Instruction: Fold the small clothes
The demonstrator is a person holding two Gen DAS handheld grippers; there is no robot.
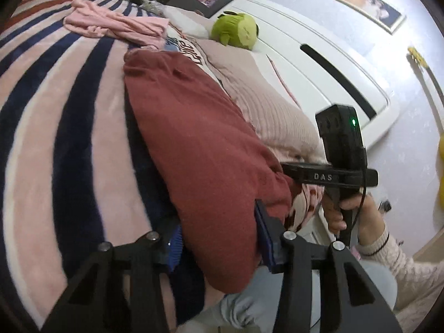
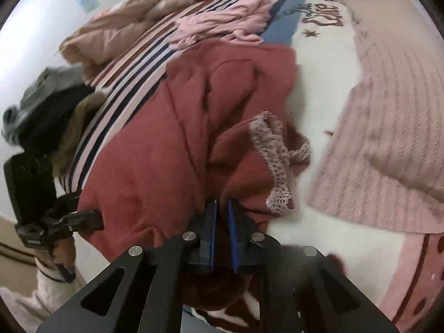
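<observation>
Step in hand, as judged: a fold of the red garment (image 2: pixel 155 166), which lies spread across the near edge of the bed (image 1: pixel 69 138), partly over the striped blanket and partly over the white quilt (image 2: pixel 319 83). Its lace-trimmed edge (image 2: pixel 273 163) is turned up on the right side in the right wrist view.

To do the step well, both near corners should be raised together and level, then carried toward the far side so the near hem lands square on the cloth beyond. The lace edge ought to be tucked flat first, or it will bunch inside the fold. Tension between the two grips should stay even; slack on one side would skew the crease.

Right gripper (image 2: pixel 222 208): the blue pads (image 2: pixel 231 222) stand nearly together, with only a narrow slit between them, and red cloth is pinched in that slit. It has hold of the garment near the lace edge.

Left gripper (image 1: pixel 219 238): fingers wide apart, one each side of the garment's near end. The cloth lies between them and touches the right-hand finger (image 1: pixel 266 233); no clamping is evident.

Other items: a crumpled pink garment (image 1: pixel 116 25) lies at the far side, well apart; a green plush toy (image 1: pixel 234 29) rests by the headboard
</observation>
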